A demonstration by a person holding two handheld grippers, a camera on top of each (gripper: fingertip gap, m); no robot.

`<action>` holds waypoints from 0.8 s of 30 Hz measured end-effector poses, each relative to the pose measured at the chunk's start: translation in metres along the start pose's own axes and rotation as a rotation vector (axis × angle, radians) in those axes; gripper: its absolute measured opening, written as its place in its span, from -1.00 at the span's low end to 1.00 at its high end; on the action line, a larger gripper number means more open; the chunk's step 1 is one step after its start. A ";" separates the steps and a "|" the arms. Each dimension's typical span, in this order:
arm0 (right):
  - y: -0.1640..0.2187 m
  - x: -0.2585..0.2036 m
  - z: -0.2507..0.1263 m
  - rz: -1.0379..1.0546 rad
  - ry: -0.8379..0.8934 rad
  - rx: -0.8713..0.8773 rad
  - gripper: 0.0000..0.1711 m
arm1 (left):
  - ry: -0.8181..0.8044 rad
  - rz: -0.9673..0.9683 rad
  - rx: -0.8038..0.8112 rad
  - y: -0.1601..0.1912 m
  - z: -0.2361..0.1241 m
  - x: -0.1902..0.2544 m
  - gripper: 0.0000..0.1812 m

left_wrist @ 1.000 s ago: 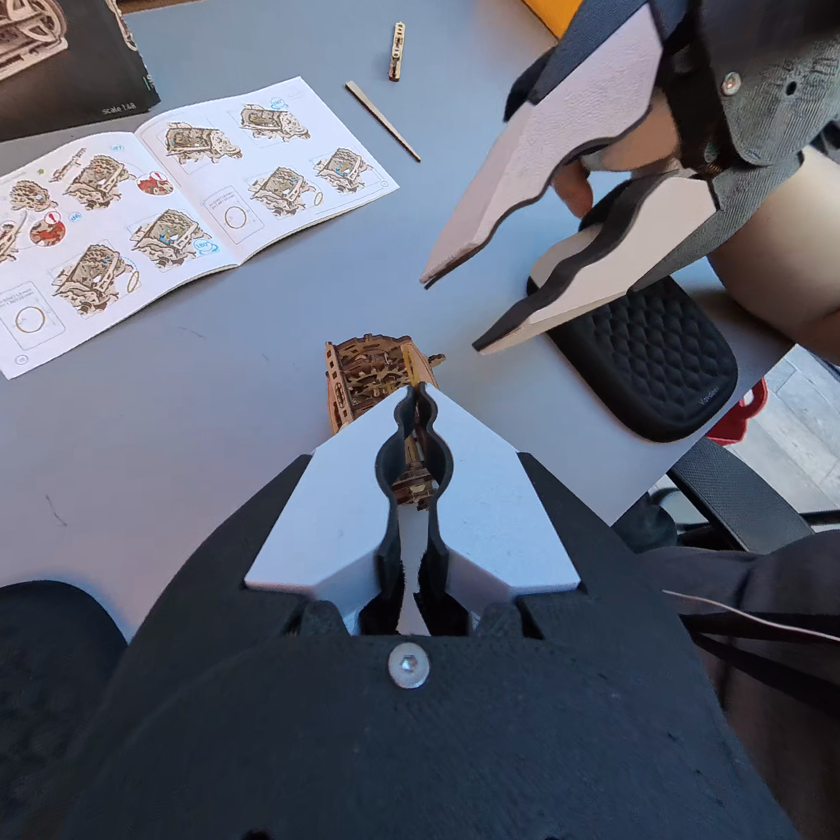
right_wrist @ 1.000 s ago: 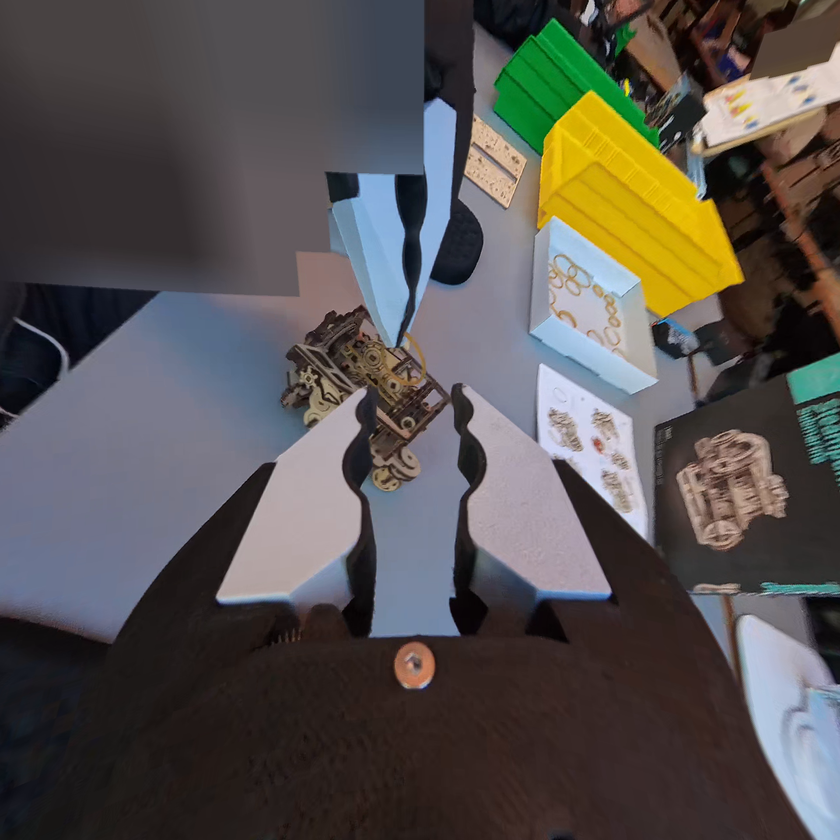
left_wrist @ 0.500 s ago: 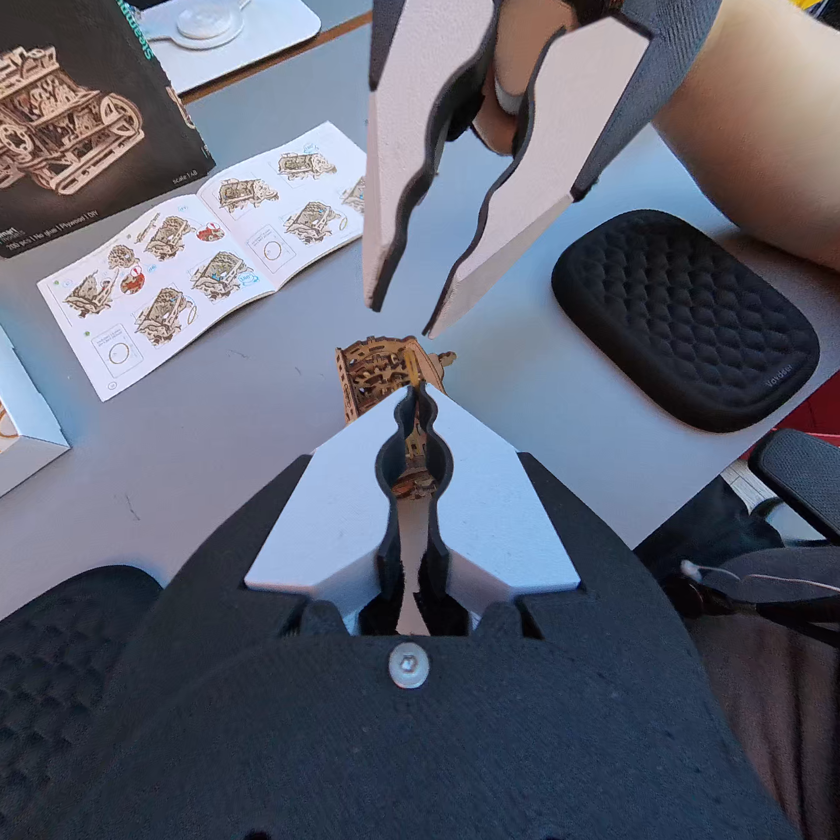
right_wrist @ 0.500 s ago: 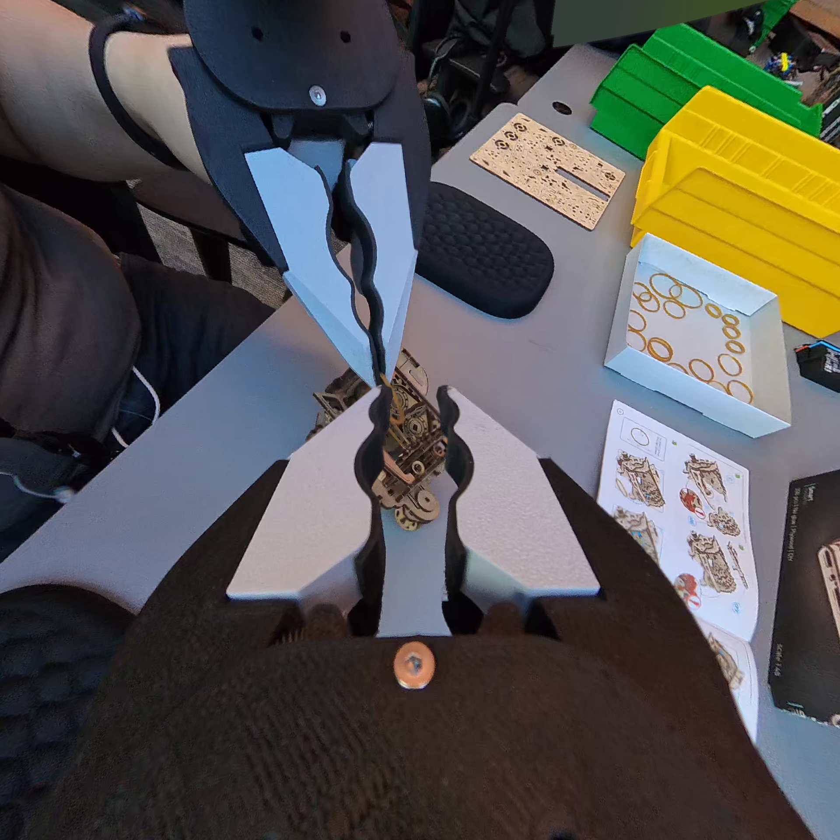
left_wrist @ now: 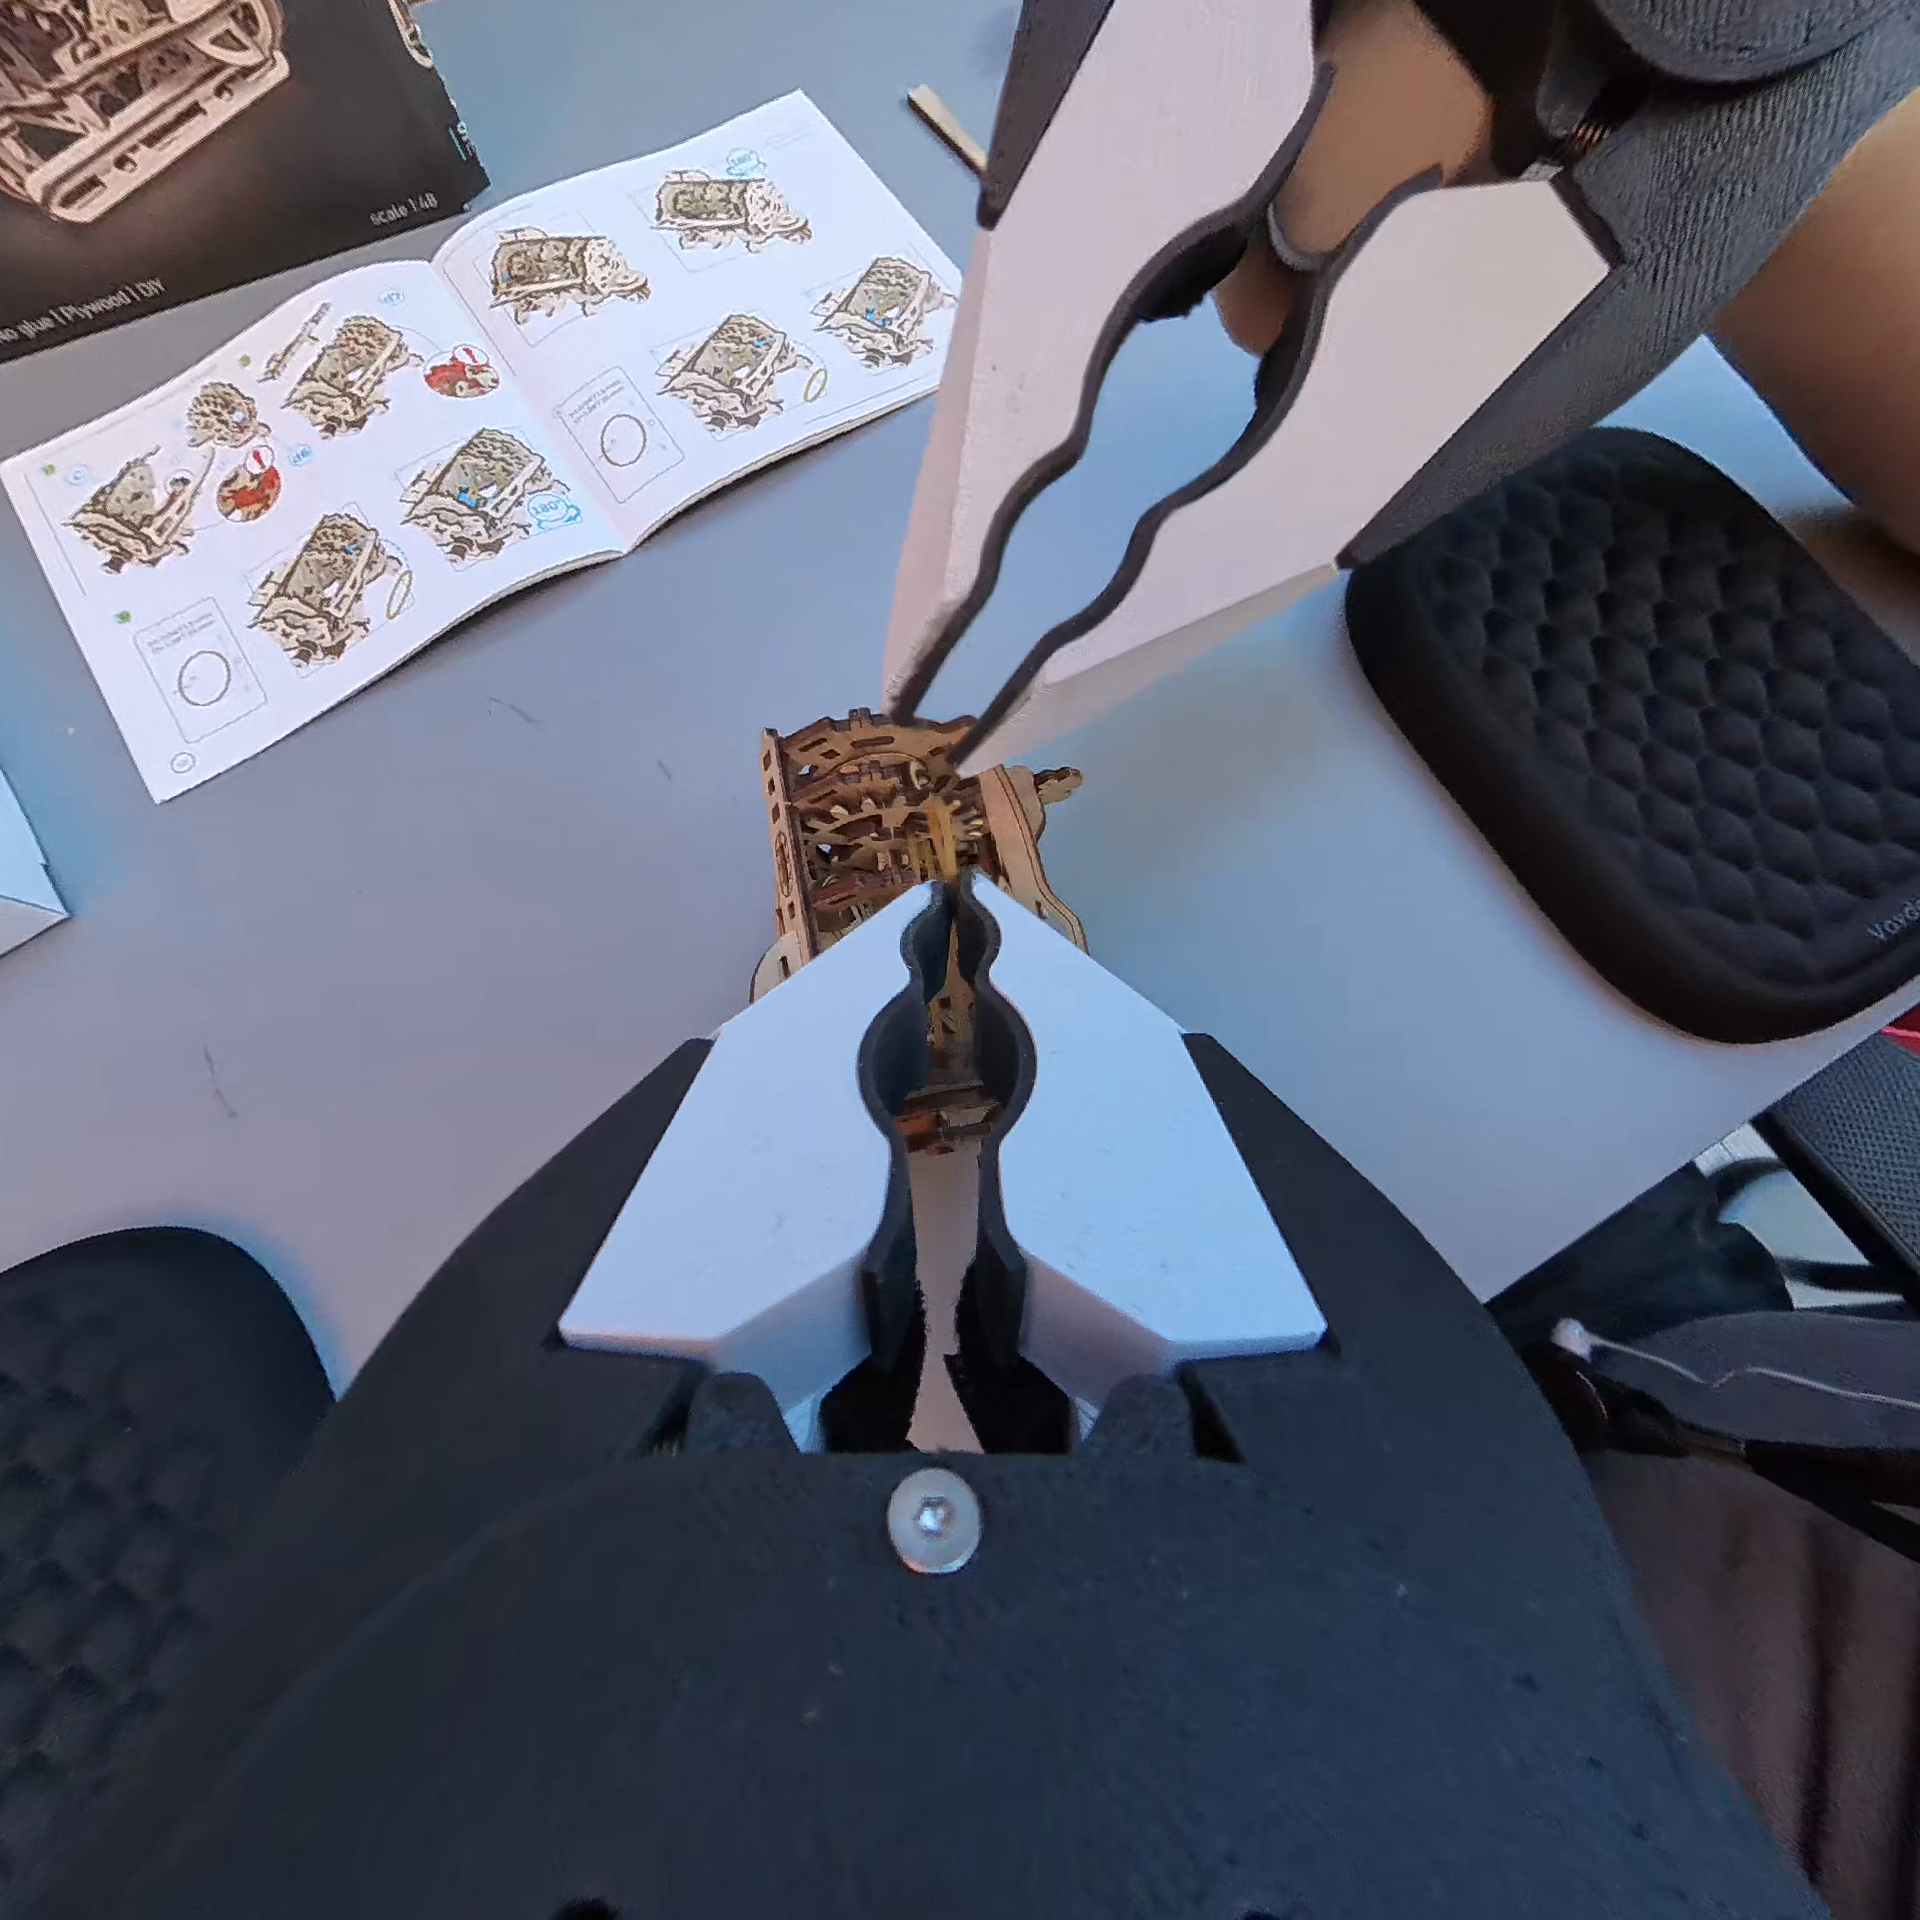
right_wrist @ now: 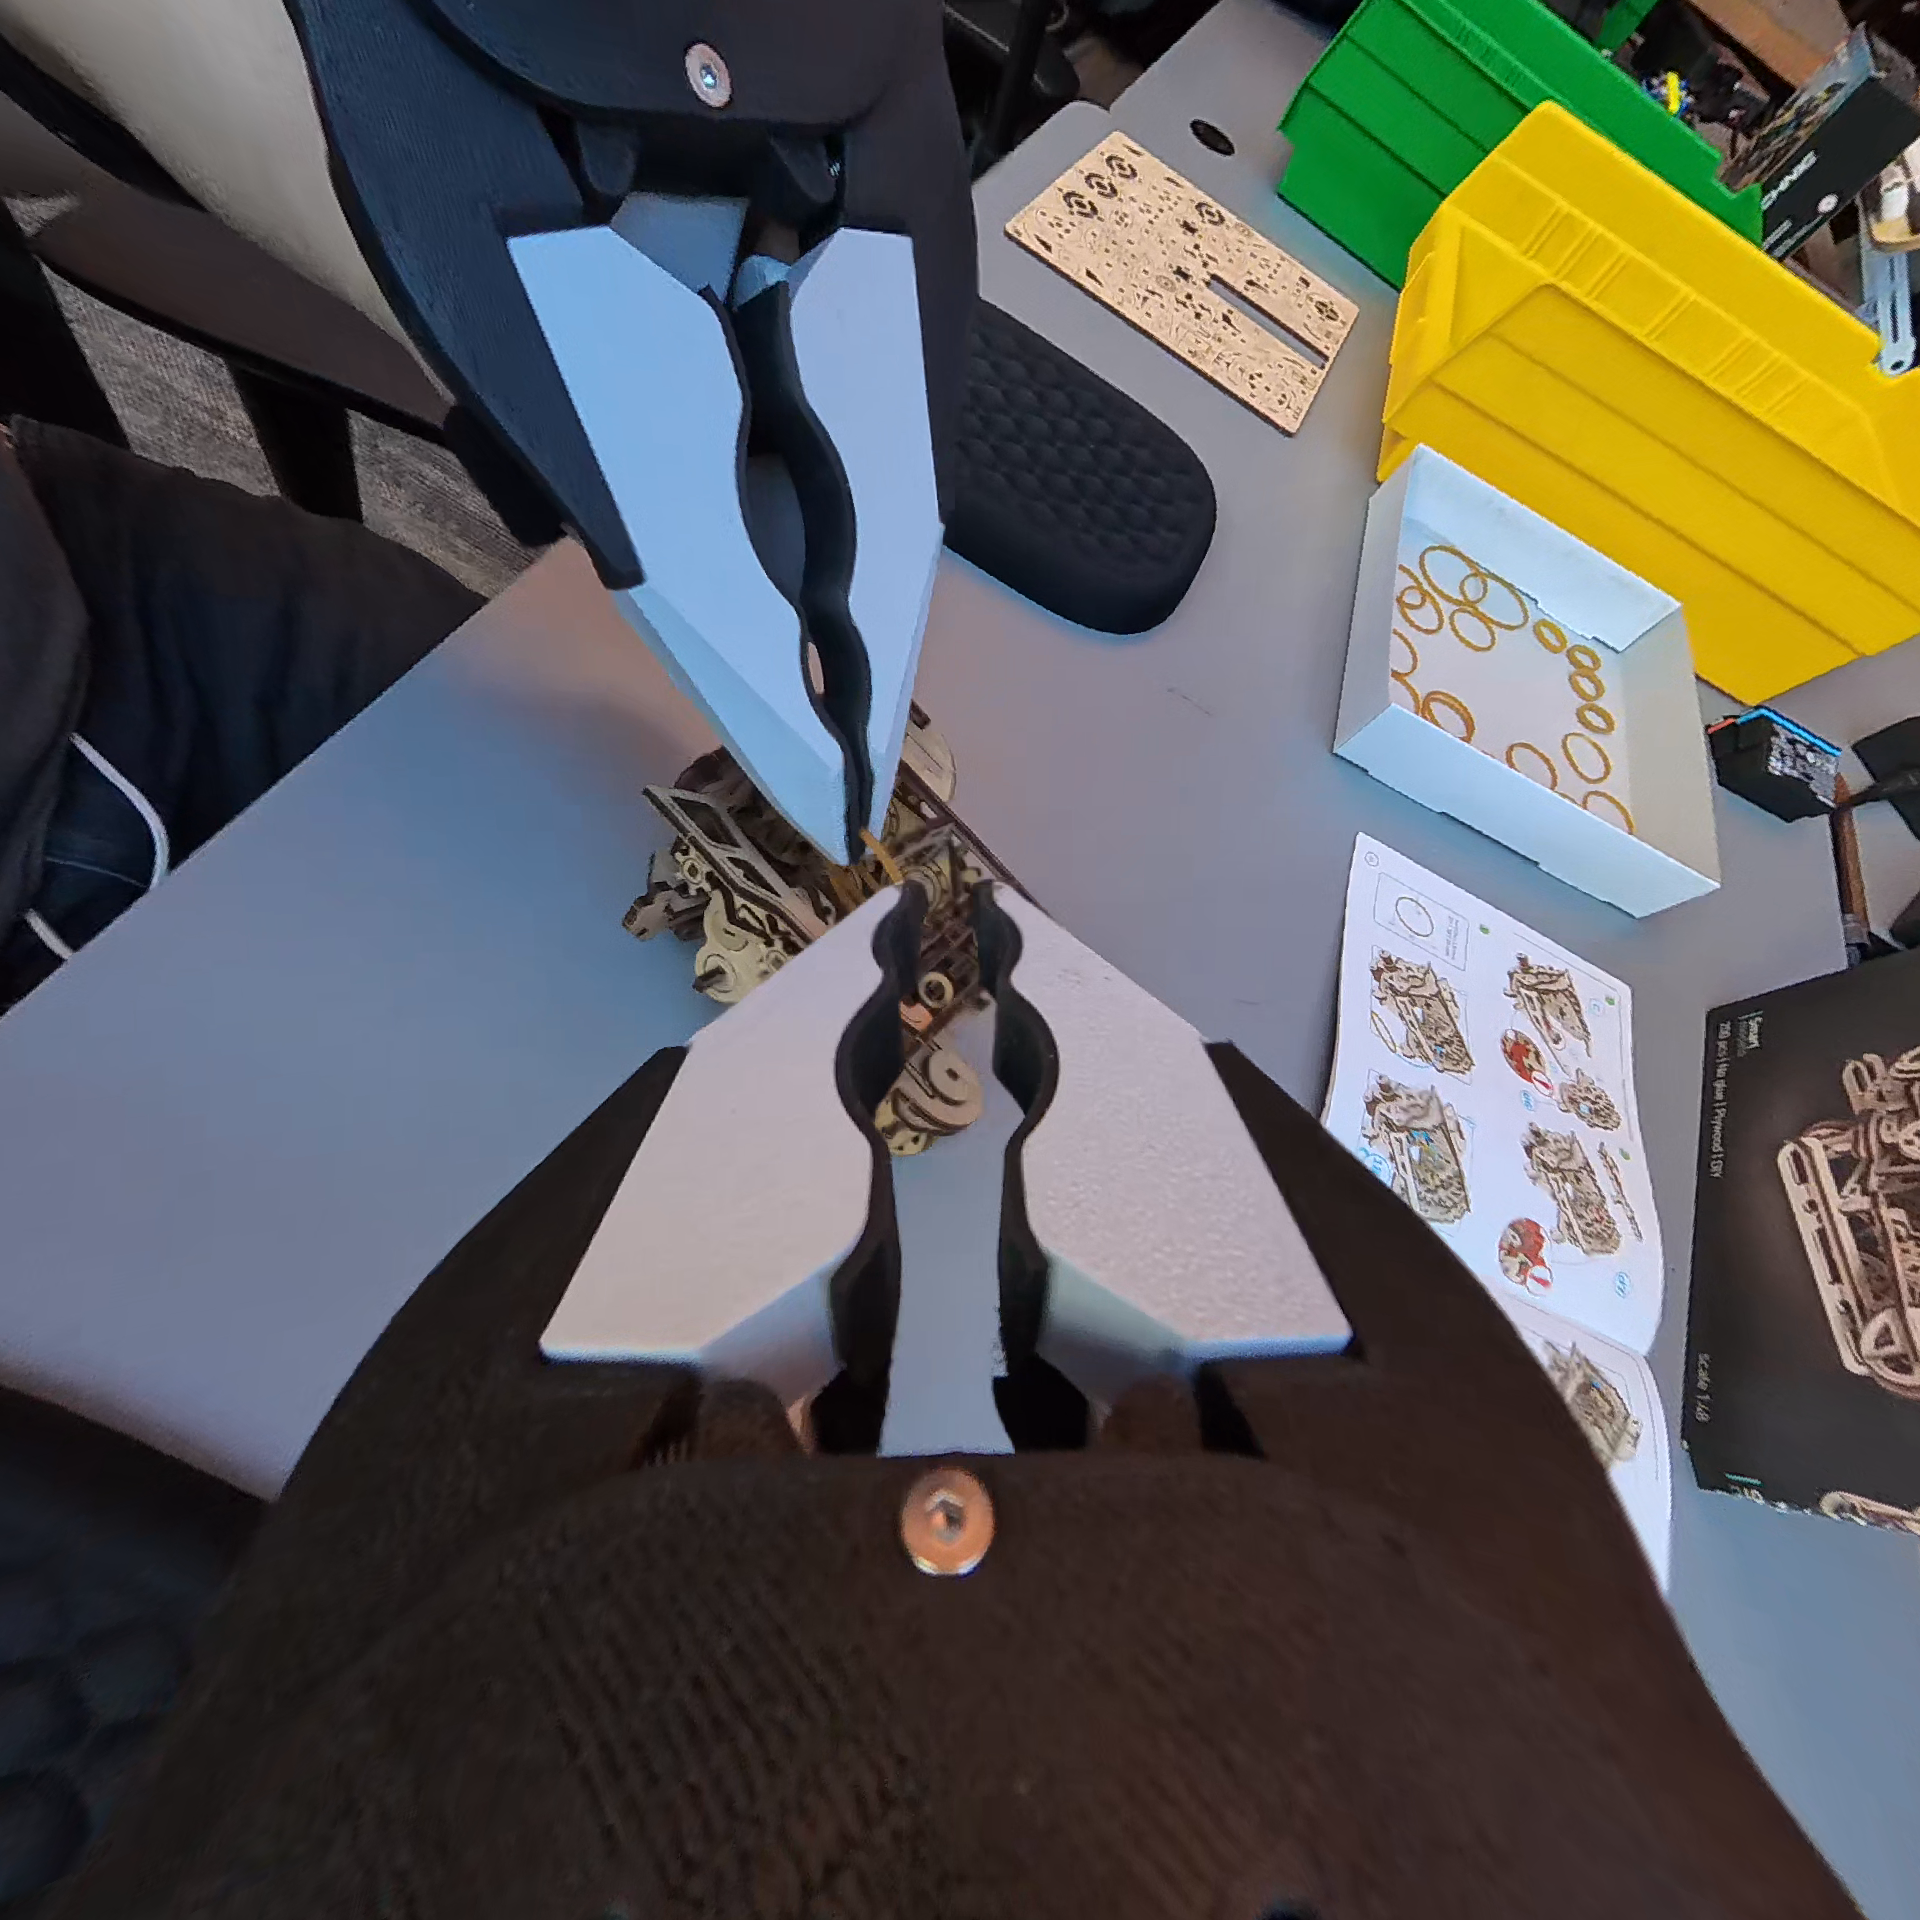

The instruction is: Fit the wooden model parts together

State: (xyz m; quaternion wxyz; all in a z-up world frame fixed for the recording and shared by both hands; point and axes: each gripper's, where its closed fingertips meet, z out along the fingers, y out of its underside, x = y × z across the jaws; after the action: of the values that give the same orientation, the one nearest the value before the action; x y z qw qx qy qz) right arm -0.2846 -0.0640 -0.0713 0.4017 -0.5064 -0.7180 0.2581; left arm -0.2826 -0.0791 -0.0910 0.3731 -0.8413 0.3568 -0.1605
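A small wooden gear model stands on the grey table near its front edge; it also shows in the right wrist view. My left gripper is shut on a thin yellow rubber band that runs up from the model's gears. It comes down from above in the right wrist view, with the band at its tips. My right gripper has closed to a narrow gap with the model's top frame between its tips. In the left wrist view it reaches in from the upper right.
An open instruction booklet and a black box lie beyond the model. Black wrist rests flank it. A white tray of rubber bands, a wooden parts sheet, and yellow and green bins stand on the left gripper's side. My two grippers' fingertips are within a few centimetres of each other.
My right gripper swung in over the model, came down onto its top and narrowed its jaws. My left gripper stayed shut on the band.
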 end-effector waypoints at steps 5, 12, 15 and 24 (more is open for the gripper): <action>0.014 0.004 0.007 -0.019 0.032 -0.064 -0.78 | -0.004 -0.030 -0.036 0.005 0.008 -0.001 -1.00; 0.012 0.006 0.007 -0.018 0.045 -0.072 -0.75 | -0.004 -0.060 -0.061 0.010 0.007 -0.004 -1.00; 0.008 0.005 0.007 -0.003 0.041 -0.070 -0.68 | -0.006 -0.063 -0.064 0.011 0.007 -0.004 -1.00; 0.005 0.006 0.012 -0.042 0.122 -0.171 -0.61 | -0.004 -0.077 -0.060 0.011 0.007 -0.002 -1.00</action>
State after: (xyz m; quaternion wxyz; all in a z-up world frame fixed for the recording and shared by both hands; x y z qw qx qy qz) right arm -0.2933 -0.0566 -0.0800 0.4054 -0.5384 -0.7221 0.1562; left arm -0.2856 -0.0790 -0.1038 0.3421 -0.8654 0.3282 -0.1624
